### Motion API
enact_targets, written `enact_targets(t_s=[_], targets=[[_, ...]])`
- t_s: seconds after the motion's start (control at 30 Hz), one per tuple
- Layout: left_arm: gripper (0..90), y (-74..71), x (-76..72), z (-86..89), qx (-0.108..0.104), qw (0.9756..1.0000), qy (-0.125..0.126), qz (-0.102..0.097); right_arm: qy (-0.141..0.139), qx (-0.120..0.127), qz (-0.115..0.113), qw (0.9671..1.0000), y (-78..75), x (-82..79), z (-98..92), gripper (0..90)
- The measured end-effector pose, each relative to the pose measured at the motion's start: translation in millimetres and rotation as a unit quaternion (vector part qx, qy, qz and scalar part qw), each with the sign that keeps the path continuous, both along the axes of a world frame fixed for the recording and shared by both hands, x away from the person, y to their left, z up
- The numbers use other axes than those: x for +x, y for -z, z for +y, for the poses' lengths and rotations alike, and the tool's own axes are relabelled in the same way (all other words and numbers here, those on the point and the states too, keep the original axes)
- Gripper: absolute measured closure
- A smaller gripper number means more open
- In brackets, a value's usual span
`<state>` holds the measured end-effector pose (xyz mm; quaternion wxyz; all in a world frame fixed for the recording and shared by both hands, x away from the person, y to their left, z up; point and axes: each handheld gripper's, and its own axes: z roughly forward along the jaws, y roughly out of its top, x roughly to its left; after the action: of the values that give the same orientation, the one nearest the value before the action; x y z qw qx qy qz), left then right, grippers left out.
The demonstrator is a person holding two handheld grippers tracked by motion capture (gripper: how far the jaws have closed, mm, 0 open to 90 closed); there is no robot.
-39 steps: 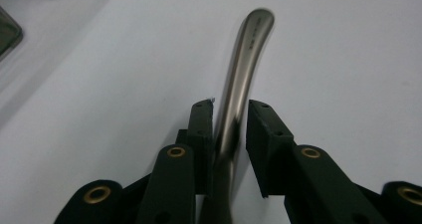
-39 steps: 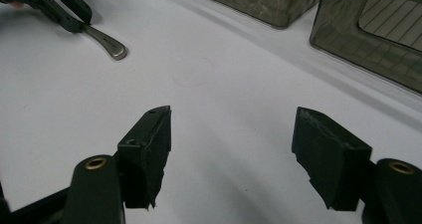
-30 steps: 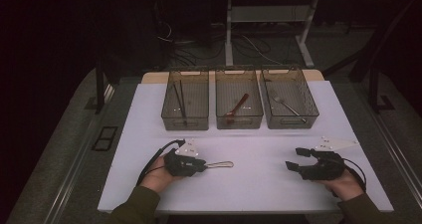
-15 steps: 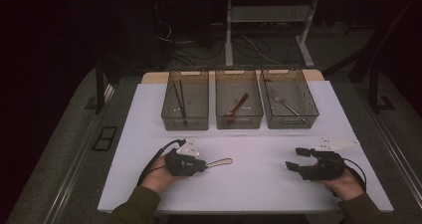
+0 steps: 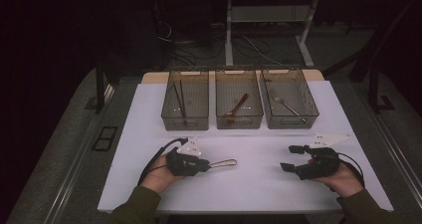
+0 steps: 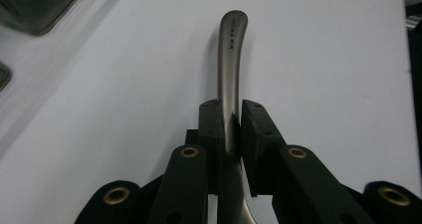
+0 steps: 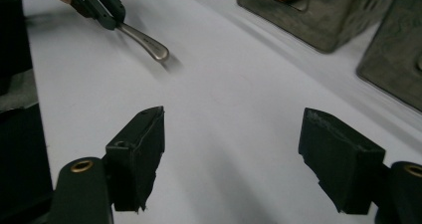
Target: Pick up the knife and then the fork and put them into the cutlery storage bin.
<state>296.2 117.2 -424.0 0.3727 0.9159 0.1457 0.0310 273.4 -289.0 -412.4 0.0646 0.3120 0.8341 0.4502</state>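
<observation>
While the high view sets the left tongs (image 5: 206,165) low over the near left of the white bench (image 5: 249,189), its own camera gives the detail: the pads (image 6: 213,127) are pinched on a metal utensil handle (image 6: 230,84), whose rounded end juts past them over bare bench, with small lettering stamped near the tip. From above, that handle reads only as a thin loop pointing toward the middle of the bench. The right tongs (image 5: 292,158) sit well apart at the near right; their jaws have just been opening and stand spread with nothing between them. Their view looks across at the left tongs and the handle. Only the high view lays out the three clear bins (image 5: 239,98) along the far edge, each holding a utensil.
</observation>
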Motion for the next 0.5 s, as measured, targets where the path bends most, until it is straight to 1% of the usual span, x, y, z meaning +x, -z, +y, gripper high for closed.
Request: enact_targets(t_s=[0.03,0.1,0.13,0.2,0.23,0.3,0.33,0.4,0.47,0.5], targets=[[79.3,-1.9,-0.4,-1.6,0.0,1.0,0.004,-0.001,-0.008,0.0,0.0,1.0,-1.4,1.6,0.8,26.4],[79.3,-5.2,-2.0,-5.8,-0.006,0.9999,0.009,-0.002,-0.022,-0.007,-0.01,0.9997,-4.2,2.9,4.0,26.4],[79.3,-6.7,-2.6,-8.1,-0.008,0.9999,0.014,-0.001,-0.028,-0.008,-0.011,0.9995,-5.7,3.4,5.8,26.4],[79.3,-9.4,-3.8,-13.6,-0.01,0.9997,0.022,-0.001,-0.04,-0.012,-0.007,0.9991,-8.1,4.4,10.0,26.4],[79.3,-10.2,-4.6,-16.1,-0.011,0.9996,0.027,-0.001,-0.05,-0.019,-0.006,0.9985,-10.3,4.4,13.9,26.2],[79.3,-12.9,-6.1,-24.1,-0.01,0.9991,0.041,-0.003,-0.066,-0.025,-0.005,0.9975,-12.8,4.2,20.1,24.5],[79.3,-14.2,-7.0,-27.9,-0.01,0.9989,0.046,-0.004,-0.079,-0.031,-0.005,0.9964,-14.7,4.0,25.1,23.1],[79.3,-16.6,-8.3,-34.7,-0.011,0.9984,0.055,-0.005,-0.1,-0.038,-0.003,0.9943,-16.5,3.7,33.4,23.2],[79.3,-19.8,-9.8,-43.5,-0.015,0.9977,0.067,-0.006,-0.122,-0.049,-0.001,0.9913,-18.2,3.2,43.9,24.8],[79.3,-21.1,-10.2,-46.3,-0.012,0.9973,0.072,-0.008,-0.135,-0.055,0.0,0.9894,-19.5,3.4,50.4,26.3]])
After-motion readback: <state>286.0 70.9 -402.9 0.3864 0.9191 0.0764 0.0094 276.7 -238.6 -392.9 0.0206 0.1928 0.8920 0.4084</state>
